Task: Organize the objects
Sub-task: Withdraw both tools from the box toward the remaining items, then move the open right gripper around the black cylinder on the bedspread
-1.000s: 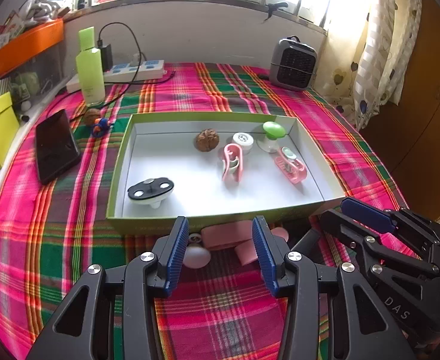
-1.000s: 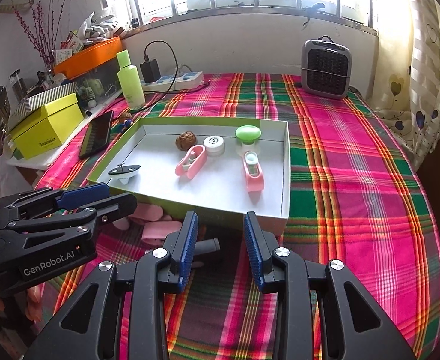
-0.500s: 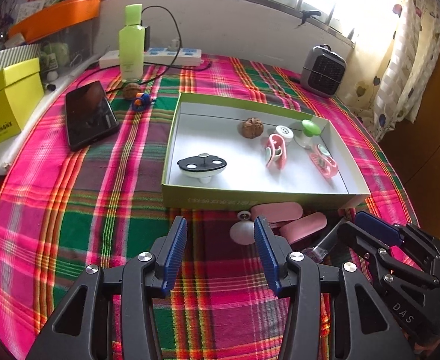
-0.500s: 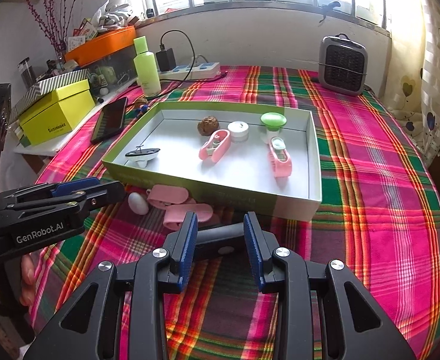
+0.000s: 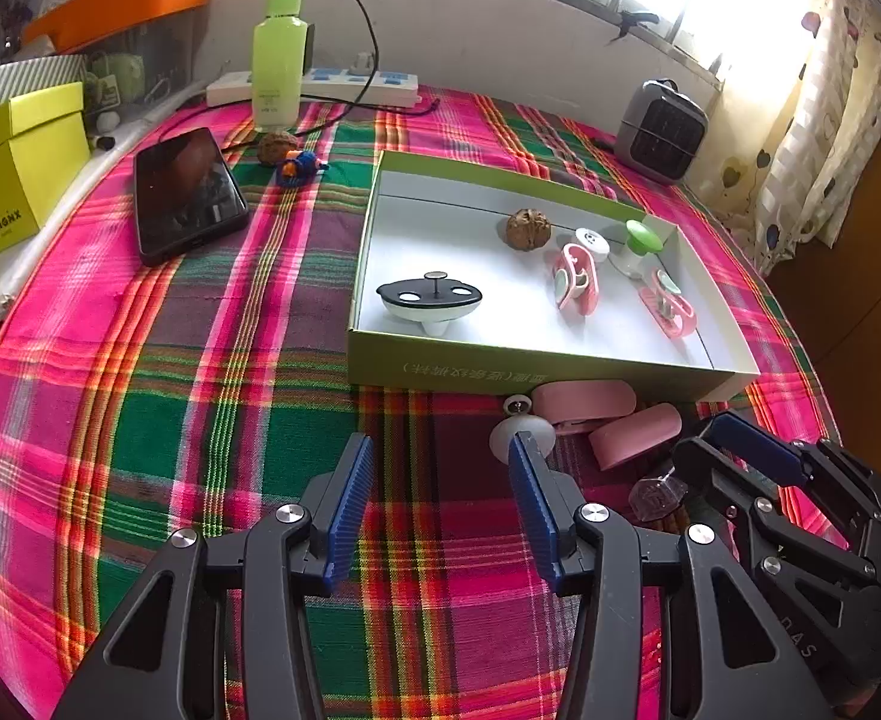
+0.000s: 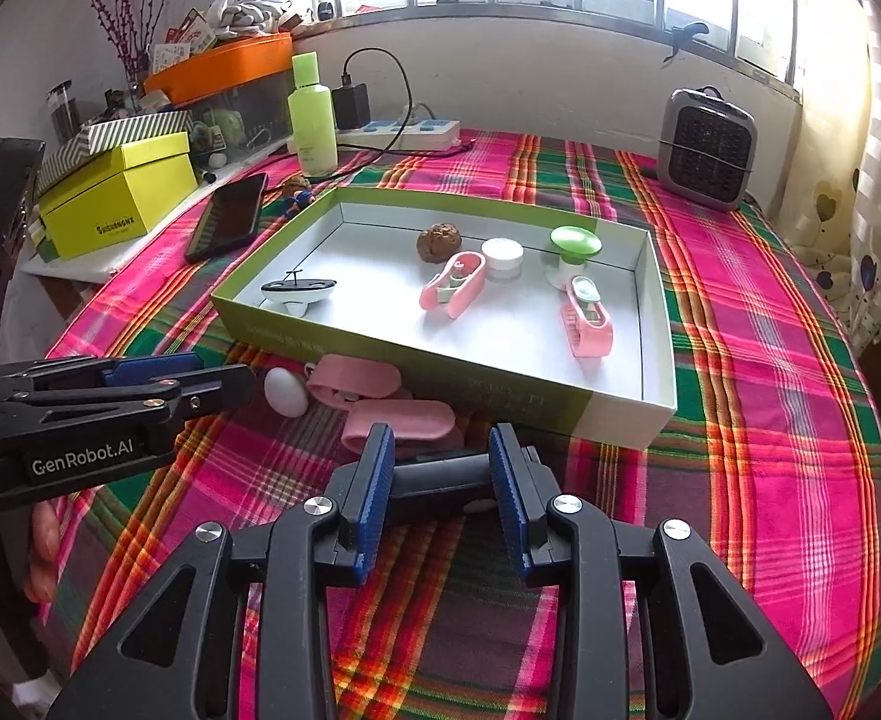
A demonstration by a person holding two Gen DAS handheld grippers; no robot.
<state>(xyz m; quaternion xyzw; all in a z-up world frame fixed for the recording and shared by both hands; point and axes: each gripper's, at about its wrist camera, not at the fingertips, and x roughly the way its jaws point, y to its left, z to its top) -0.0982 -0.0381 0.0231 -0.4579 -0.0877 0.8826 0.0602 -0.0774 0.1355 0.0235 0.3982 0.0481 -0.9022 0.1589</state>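
Note:
A shallow green-walled box (image 5: 374,360) (image 6: 332,348) holds a black-and-white top (image 5: 429,300), a walnut (image 5: 527,229), a white cap, a green-topped piece and two pink clips. In front of it lie a white egg (image 5: 512,438) (image 6: 286,393) and two pink cases (image 5: 584,405) (image 6: 398,429). My left gripper (image 5: 440,456) (image 6: 230,381) stands open over bare cloth, with the egg just past its right fingertip. My right gripper (image 6: 442,441) (image 5: 698,444) is shut on a dark grey bottle-like piece (image 6: 446,480) (image 5: 656,495) close to the pink cases.
On the plaid cloth to the left lie a black phone (image 5: 185,195), a second walnut with a blue toy (image 5: 296,165), a green bottle (image 5: 278,60) and a power strip. A yellow box (image 6: 119,198) sits far left, and a grey heater (image 6: 707,147) stands at the back right.
Both grippers drew back from the box and the left one shifted left, so the egg is no longer between its fingers. The dark grey piece now sits fully between the right fingers.

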